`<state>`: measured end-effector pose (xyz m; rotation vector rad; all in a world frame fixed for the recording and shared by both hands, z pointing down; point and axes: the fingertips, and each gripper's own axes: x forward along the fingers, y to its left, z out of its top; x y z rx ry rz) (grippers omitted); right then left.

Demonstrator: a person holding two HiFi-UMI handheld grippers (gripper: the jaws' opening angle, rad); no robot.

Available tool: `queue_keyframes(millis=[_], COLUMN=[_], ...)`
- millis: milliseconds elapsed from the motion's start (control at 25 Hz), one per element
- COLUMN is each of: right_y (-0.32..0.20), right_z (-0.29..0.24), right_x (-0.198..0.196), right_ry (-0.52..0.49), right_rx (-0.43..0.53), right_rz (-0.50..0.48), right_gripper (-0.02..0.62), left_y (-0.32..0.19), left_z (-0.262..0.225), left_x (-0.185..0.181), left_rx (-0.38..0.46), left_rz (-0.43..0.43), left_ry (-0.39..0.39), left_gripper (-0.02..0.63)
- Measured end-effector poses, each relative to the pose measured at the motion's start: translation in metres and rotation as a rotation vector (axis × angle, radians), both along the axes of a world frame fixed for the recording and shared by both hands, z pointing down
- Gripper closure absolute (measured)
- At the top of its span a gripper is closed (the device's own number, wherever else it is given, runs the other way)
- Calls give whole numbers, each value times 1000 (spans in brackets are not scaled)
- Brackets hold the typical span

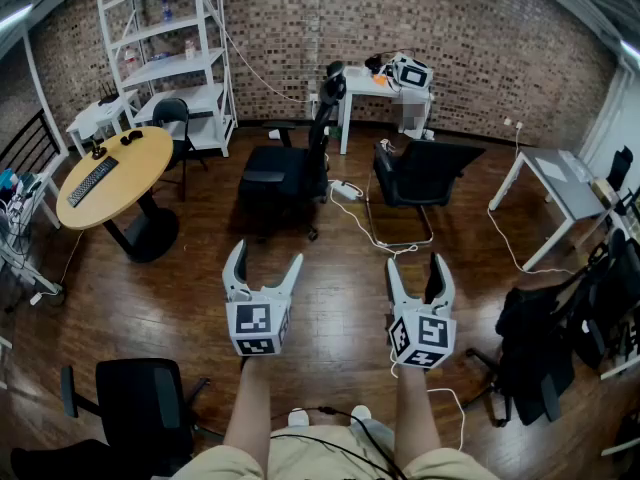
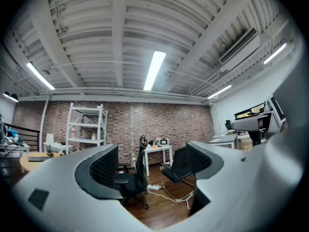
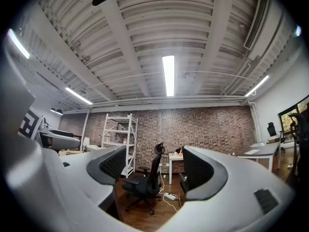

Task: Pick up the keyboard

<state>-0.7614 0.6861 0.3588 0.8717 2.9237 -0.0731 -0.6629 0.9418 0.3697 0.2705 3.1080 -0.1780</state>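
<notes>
The black keyboard (image 1: 92,181) lies on a round wooden table (image 1: 135,163) at the far left of the room in the head view, well away from both grippers. My left gripper (image 1: 264,266) and right gripper (image 1: 415,273) are held side by side over the wooden floor and point level toward the brick wall. Each is open with a modest gap and nothing between its jaws. The left gripper (image 2: 152,164) in the left gripper view and the right gripper (image 3: 150,167) in the right gripper view both frame only the office chairs beyond. A mouse-like dark object (image 1: 131,137) also sits on the table.
Two black office chairs (image 1: 290,173) (image 1: 425,173) stand ahead, with a power strip (image 1: 347,190) and white cable on the floor between them. A white shelf (image 1: 170,48) and white desk (image 1: 385,86) line the brick wall. Another chair (image 1: 135,403) is near left; a grey table (image 1: 560,180) is right.
</notes>
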Motion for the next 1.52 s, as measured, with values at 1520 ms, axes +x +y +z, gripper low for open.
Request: queue_keyframes(millis=[1520], right_y=[-633], right_z=[42], right_x=[464], right_ry=[-4], right_rx=[-54], right_rz=[1337], right_gripper=[219], left_y=[-754], left_z=[20], left_x=[143], left_rx=[-15], left_rz=[1509], left_ry=[14], left_gripper=[175])
